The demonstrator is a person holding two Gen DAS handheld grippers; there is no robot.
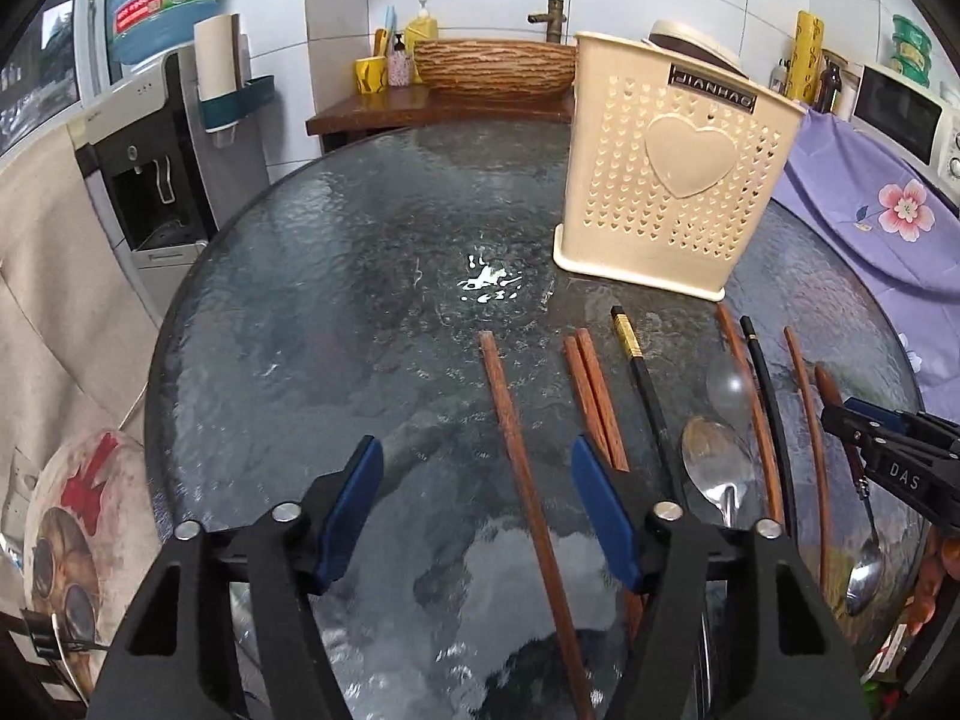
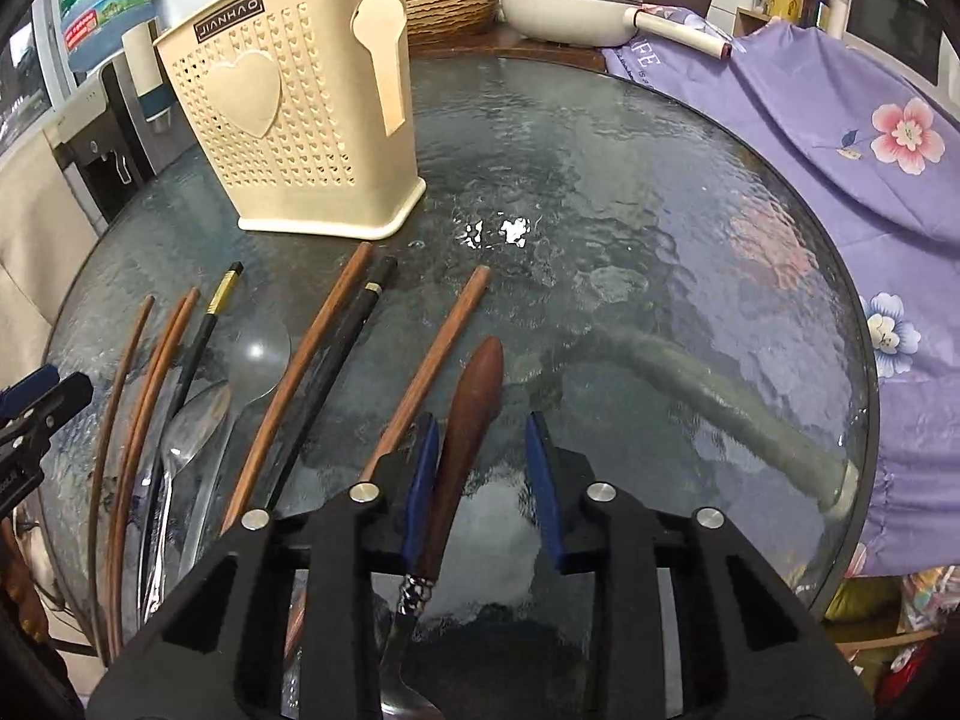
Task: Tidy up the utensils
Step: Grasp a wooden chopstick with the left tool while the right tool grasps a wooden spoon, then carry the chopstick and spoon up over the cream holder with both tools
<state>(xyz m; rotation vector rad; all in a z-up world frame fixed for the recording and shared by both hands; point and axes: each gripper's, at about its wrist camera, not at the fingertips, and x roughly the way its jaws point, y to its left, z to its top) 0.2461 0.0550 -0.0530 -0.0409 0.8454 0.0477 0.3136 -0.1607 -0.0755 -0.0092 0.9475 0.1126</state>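
A cream perforated utensil holder (image 1: 672, 180) stands on the round glass table (image 1: 336, 276); it also shows in the right wrist view (image 2: 300, 120). Several wooden and black chopsticks and metal spoons lie in front of it. My left gripper (image 1: 477, 468) is open and low, with a wooden chopstick (image 1: 516, 438) lying between its fingers. My right gripper (image 2: 483, 438) is open around a wooden-handled spoon (image 2: 468, 414) that lies against its left finger; the gripper also shows in the left wrist view (image 1: 888, 438). A steel spoon (image 1: 717, 468) lies right of the left gripper.
A purple floral cloth (image 2: 840, 138) covers the table's right side. A wooden counter with a basket-like basin (image 1: 492, 69) stands behind the table, a water dispenser (image 1: 144, 168) at the left. A white pan (image 2: 570, 12) sits behind the table.
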